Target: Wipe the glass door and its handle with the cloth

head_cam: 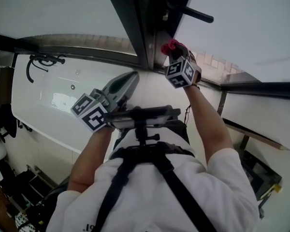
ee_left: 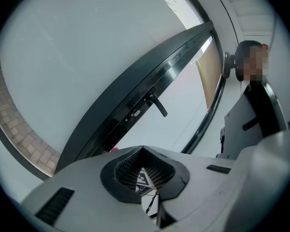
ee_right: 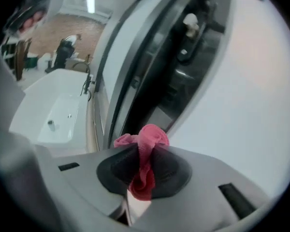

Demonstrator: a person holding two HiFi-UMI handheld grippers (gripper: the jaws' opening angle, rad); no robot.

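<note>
The right gripper (ee_right: 144, 164) is seen shut tight on the pink cloth (ee_right: 148, 144). The cloth is bunched into a long strip. Its long way is lined up with the jaws, and its puffy end is pushed out past the tips, toward the dark door frame (ee_right: 150, 71). In the head view, the right gripper (head_cam: 172, 51) is held up high, and the cloth (head_cam: 171, 47) is seen right by the frame (head_cam: 135, 23), at its lower end. It cannot be told whether the cloth is touching the frame.

The left gripper (ee_left: 143, 164) is closed, with its tips pressed together, and nothing is held in it. In the head view, the left gripper (head_cam: 132, 77) is pointed up at the frame from below, and it is kept well apart from it.

The handle (head_cam: 195, 14) is fixed to the frame, above the cloth. It is a thin dark bar, and its long way is pointed sideways, away from the frame and out over the glass door (head_cam: 251, 23). From the left gripper view, the handle (ee_left: 157, 105) is seen partway along the frame (ee_left: 150, 76).

A white bathtub (head_cam: 43, 105) is seen on the other side of the frame from the glass.
</note>
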